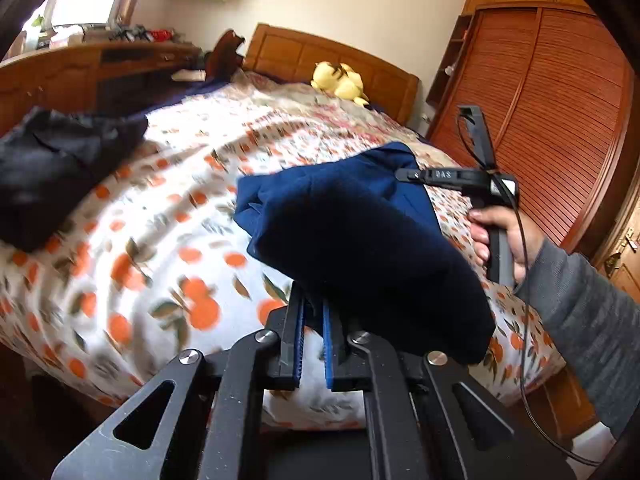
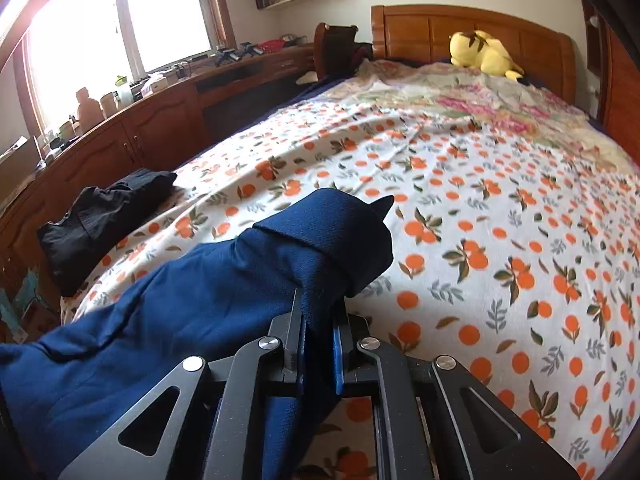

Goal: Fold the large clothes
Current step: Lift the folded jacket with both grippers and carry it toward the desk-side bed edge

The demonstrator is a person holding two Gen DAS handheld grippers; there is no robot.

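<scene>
Left wrist view shows the left claw point(image 1: 314, 320) pressed together on a fold of the navy blue garment point(image 1: 360, 232), the cloth pinched between its blue-lined fingers point(image 1: 298, 332) and draped over their tips. The garment hangs raised above the bed point(image 1: 168, 208), bunched and stretched across to the right claw point(image 1: 404, 175), which grips its far corner. A hand point(image 1: 500, 240) in a grey sleeve point(image 1: 588, 320) holds that claw's handle, with a black cable running down from it.

Right wrist view shows the right claw point(image 2: 320, 320) likewise shut on a thick rolled edge of the same garment point(image 2: 200, 304), which trails off to the lower left.

The bed carries a white cover printed with oranges and leaves. A black garment point(image 2: 104, 220) lies crumpled near the bed's left edge, well apart from the blue one. A yellow plush toy point(image 2: 480, 52) rests against the wooden headboard point(image 2: 420, 32). A wooden worktop point(image 2: 168, 92) under the window holds bottles and clutter, and a louvred wardrobe point(image 1: 560, 120) stands on the bed's right.
</scene>
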